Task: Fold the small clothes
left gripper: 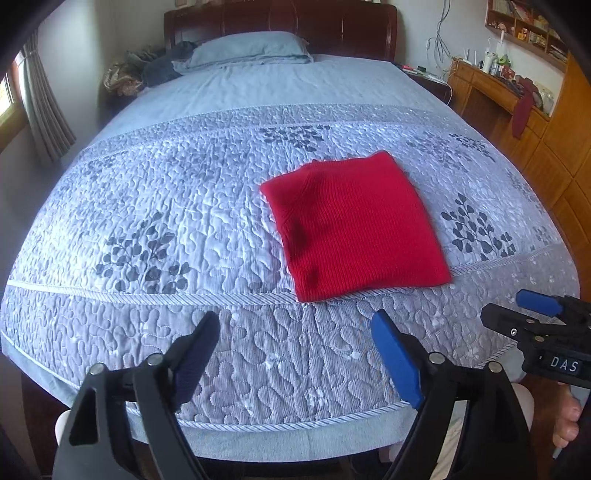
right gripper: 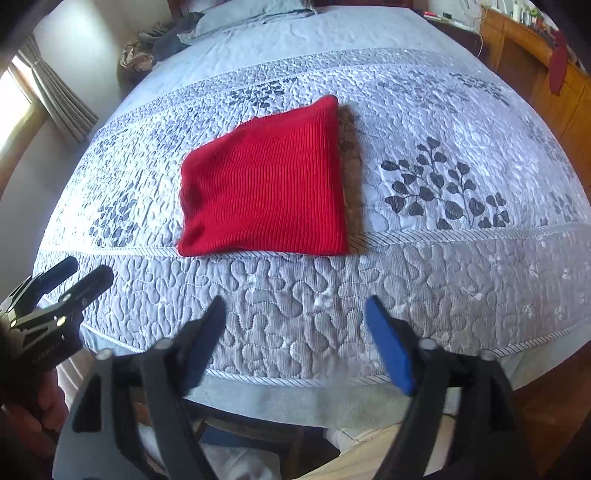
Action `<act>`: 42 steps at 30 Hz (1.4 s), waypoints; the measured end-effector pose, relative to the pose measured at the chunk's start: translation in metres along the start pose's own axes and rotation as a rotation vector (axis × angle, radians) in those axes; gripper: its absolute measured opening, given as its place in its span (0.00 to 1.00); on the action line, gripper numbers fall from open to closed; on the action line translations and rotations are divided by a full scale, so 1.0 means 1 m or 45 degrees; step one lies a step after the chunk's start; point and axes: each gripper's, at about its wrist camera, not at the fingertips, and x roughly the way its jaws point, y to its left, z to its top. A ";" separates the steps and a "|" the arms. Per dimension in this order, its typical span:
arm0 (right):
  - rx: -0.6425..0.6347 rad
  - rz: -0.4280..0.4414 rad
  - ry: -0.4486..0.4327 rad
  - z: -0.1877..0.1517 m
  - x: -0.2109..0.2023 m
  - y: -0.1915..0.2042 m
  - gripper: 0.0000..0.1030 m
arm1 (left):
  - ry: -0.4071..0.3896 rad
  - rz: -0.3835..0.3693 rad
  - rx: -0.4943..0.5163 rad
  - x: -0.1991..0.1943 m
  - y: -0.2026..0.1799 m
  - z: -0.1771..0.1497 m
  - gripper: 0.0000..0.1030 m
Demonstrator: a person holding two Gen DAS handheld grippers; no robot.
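A red knitted garment lies folded into a flat rectangle on the quilted bedspread. In the right wrist view the same red garment shows a brown furry strip along its right edge. My left gripper hovers open above the bed's near edge, short of the garment, with nothing between its fingers. My right gripper is likewise open and empty over the near border of the bedspread. Each gripper appears at the side of the other's view: the right gripper and the left gripper.
A blue pillow and a heap of dark clothes lie at the dark wooden headboard. A wooden desk and cabinets stand along the right, with a dark red cloth hanging. A curtained window is at left.
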 end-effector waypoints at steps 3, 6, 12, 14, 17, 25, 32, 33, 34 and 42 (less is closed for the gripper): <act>-0.001 -0.010 -0.009 0.001 -0.004 0.001 0.85 | -0.003 0.012 -0.003 -0.007 0.000 0.000 0.84; -0.007 -0.017 -0.019 0.001 -0.009 0.003 0.86 | -0.008 0.029 -0.003 -0.014 0.000 -0.001 0.84; -0.030 -0.036 -0.028 -0.001 -0.014 0.009 0.87 | -0.015 0.047 -0.009 -0.023 0.002 0.000 0.88; -0.033 -0.035 -0.024 -0.001 -0.014 0.010 0.87 | -0.014 0.044 -0.015 -0.024 0.003 0.001 0.92; -0.037 -0.034 -0.010 -0.001 -0.013 0.012 0.87 | 0.001 0.042 -0.022 -0.023 0.004 0.001 0.94; -0.063 -0.039 0.003 -0.002 -0.007 0.019 0.87 | 0.075 0.035 -0.045 -0.010 0.008 -0.002 0.94; -0.103 -0.082 -0.045 0.003 -0.016 0.029 0.87 | 0.078 0.049 -0.047 -0.009 0.011 -0.001 0.94; -0.106 -0.082 -0.045 0.003 -0.017 0.030 0.87 | 0.079 0.048 -0.049 -0.009 0.011 -0.001 0.94; -0.109 -0.076 -0.044 0.004 -0.017 0.031 0.87 | 0.079 0.046 -0.050 -0.009 0.011 -0.001 0.94; -0.121 -0.067 -0.028 0.003 -0.015 0.035 0.87 | 0.080 0.060 -0.067 -0.008 0.018 -0.003 0.94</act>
